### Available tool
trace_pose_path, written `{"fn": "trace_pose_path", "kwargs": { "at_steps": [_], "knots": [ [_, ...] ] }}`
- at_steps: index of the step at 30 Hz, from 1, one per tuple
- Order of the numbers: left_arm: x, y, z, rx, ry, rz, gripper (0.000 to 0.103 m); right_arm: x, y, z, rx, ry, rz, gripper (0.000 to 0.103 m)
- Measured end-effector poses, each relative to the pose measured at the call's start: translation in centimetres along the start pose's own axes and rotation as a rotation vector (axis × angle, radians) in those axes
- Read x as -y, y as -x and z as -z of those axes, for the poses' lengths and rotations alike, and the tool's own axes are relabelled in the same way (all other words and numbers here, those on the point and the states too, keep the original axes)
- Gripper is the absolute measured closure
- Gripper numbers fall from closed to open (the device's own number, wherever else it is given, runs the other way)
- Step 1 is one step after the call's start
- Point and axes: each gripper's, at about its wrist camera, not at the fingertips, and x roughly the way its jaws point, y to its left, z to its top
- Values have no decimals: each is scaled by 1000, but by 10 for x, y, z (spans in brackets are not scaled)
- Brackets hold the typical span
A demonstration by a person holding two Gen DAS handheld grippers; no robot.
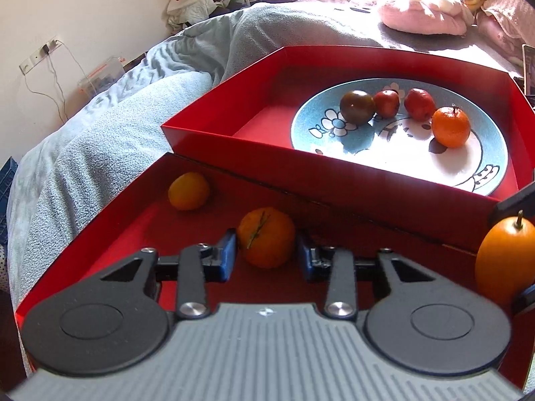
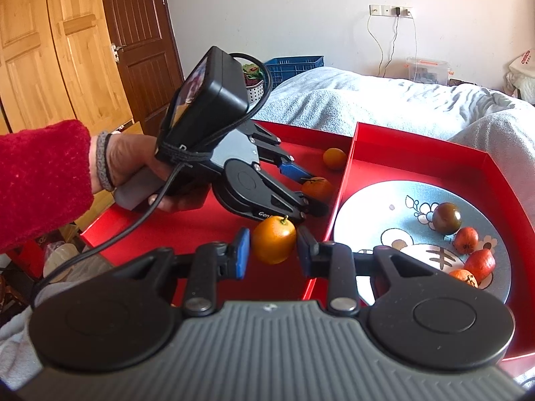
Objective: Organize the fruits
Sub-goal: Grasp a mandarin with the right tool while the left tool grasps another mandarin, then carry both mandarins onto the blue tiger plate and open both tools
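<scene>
My left gripper is in the near red tray, its blue pads on either side of a mandarin with a green stem; whether they press it I cannot tell. It also shows in the right wrist view. My right gripper is shut on a smooth orange kumquat, held above the tray; this fruit shows in the left wrist view. Another small orange fruit lies in the tray's far corner. The blue flowered plate in the far red tray holds a dark tomato, two red fruits and a mandarin.
Both red trays lie on a bed with a grey-blue blanket. The wall of the far red tray stands between the two trays. A pink cushion lies beyond. A person's hand in a red sleeve holds the left gripper.
</scene>
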Motion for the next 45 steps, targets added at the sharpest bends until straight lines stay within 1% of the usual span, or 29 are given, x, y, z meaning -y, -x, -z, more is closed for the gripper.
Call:
{"fn": "trace_pose_path", "kwargs": {
  "at_steps": [3, 9, 12, 15, 19, 22, 23, 27, 30, 35, 39, 41, 43, 45],
  "knots": [
    [1, 13, 2, -1, 51, -69, 60, -1, 3, 1, 6, -1, 5, 69],
    [1, 42, 2, -6, 150, -249, 60, -4, 13, 2, 26, -8, 12, 69],
    [3, 55, 1, -1, 181, -301, 60, -5, 21, 2, 45, -12, 18, 69],
    [10, 69, -6, 16, 197, -331, 60, -1, 30, 3, 66, -21, 32, 69],
    [25, 82, -22, 48, 191, -324, 60, 12, 42, 5, 93, -42, 73, 69],
    [42, 88, -40, 84, 203, -288, 60, 31, 47, 7, 106, -68, 130, 69],
    [49, 88, -48, 96, 214, -266, 60, 37, 47, 7, 104, -76, 151, 69],
    [76, 79, -71, 133, 246, -193, 60, 75, 42, 15, 67, -136, 232, 69],
    [95, 61, -81, 127, 270, -163, 60, 96, 38, 23, 47, -169, 269, 69],
    [114, 27, -81, 61, 337, -157, 60, 111, 32, 36, 24, -197, 272, 69],
    [119, 15, -74, 28, 335, -156, 59, 106, 23, 36, 23, -167, 236, 69],
    [118, 12, -68, 21, 334, -149, 59, 103, 20, 34, 22, -143, 233, 69],
    [118, 17, -63, 43, 334, -148, 59, 101, 18, 33, 20, -133, 234, 69],
    [116, 23, -59, 57, 355, -138, 58, 101, 18, 34, 16, -135, 233, 69]
  ]
}}
